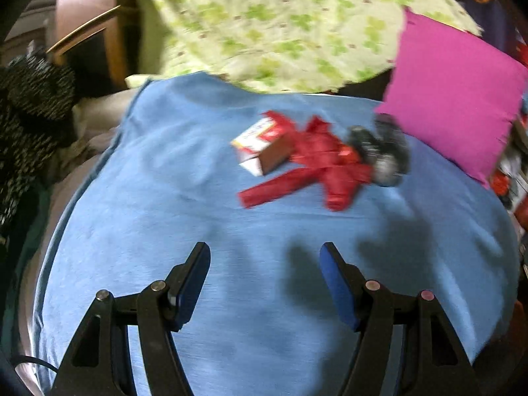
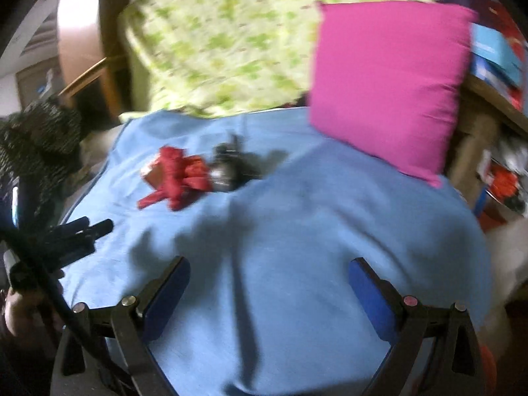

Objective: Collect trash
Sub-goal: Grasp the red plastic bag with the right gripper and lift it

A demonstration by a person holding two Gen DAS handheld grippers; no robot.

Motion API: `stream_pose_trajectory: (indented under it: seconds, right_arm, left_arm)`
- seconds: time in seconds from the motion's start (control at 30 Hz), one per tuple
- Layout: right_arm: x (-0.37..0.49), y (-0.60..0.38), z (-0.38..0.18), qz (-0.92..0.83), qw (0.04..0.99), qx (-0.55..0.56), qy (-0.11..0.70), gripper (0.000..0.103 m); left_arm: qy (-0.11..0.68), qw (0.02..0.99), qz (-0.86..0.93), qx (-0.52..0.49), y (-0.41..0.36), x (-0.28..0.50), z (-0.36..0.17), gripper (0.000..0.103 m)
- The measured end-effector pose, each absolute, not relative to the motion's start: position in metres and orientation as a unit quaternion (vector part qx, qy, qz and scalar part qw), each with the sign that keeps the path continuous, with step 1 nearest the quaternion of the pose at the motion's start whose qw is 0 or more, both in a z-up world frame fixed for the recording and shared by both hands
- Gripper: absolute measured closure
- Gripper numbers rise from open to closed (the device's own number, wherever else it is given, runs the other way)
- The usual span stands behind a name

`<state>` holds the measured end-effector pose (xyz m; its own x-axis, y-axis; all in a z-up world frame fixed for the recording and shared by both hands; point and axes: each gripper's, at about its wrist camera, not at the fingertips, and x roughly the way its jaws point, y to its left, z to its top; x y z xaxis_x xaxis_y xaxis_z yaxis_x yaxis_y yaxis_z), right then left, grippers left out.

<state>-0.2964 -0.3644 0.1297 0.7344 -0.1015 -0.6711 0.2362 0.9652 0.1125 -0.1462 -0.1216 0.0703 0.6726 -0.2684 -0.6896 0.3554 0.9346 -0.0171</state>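
Note:
On a blue blanket (image 1: 165,198) lies a small pile of trash: a red-and-white carton (image 1: 260,145), a crumpled red wrapper (image 1: 316,161) and a dark crumpled wrapper (image 1: 382,151). My left gripper (image 1: 264,254) hovers over the blanket short of the pile, open, nothing between its blue pads. In the right wrist view the red wrapper (image 2: 178,175) and dark wrapper (image 2: 227,168) lie further off to the upper left. My right gripper (image 2: 269,267) is open and empty over the blanket (image 2: 297,231). The left gripper (image 2: 79,231) shows at that view's left edge.
A pink cushion (image 1: 452,105) (image 2: 389,85) leans at the blanket's far right. A green-patterned quilt (image 1: 280,23) is heaped behind. A dark speckled cloth (image 1: 29,115) lies at left, wooden furniture and cluttered shelves (image 2: 501,105) at right.

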Motion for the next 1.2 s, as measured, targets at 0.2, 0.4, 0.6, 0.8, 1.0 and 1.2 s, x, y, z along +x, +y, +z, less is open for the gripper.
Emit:
stream_pose_trajectory:
  seconds: [0.2,0.4,0.6,0.8,1.0,1.2]
  right_arm:
    - [-0.212,-0.313,0.116,-0.024,0.926,0.077,0.369,0.005]
    - [-0.141,-0.281,0.093,-0.01,0.918,0.068,0.391,0.025]
    - [-0.095,-0.271,0.066,-0.027,0.908,0.065,0.413,0.033]
    - [-0.072,-0.276,0.048,-0.043,0.901,0.074,0.424,0.049]
    - [-0.084,-0.28,0.048,-0.016,0.904,0.099,0.415,0.081]
    - [-0.131,-0.281,0.055,0.005,0.905,0.108,0.411,0.081]
  left_arm:
    - [0.385,0.912,-0.144,0.01,-0.097,-0.128,0.054,0.034]
    - [0.387,0.911,-0.145,-0.006,-0.094,-0.125,0.053,0.033]
    - [0.394,0.908,-0.141,-0.027,-0.088,-0.119,0.053,0.033]
    - [0.398,0.906,-0.138,-0.039,-0.085,-0.115,0.051,0.034]
    - [0.404,0.904,-0.134,-0.036,-0.089,-0.113,0.047,0.033]
    - [0.407,0.904,-0.131,-0.023,-0.095,-0.112,0.043,0.033]
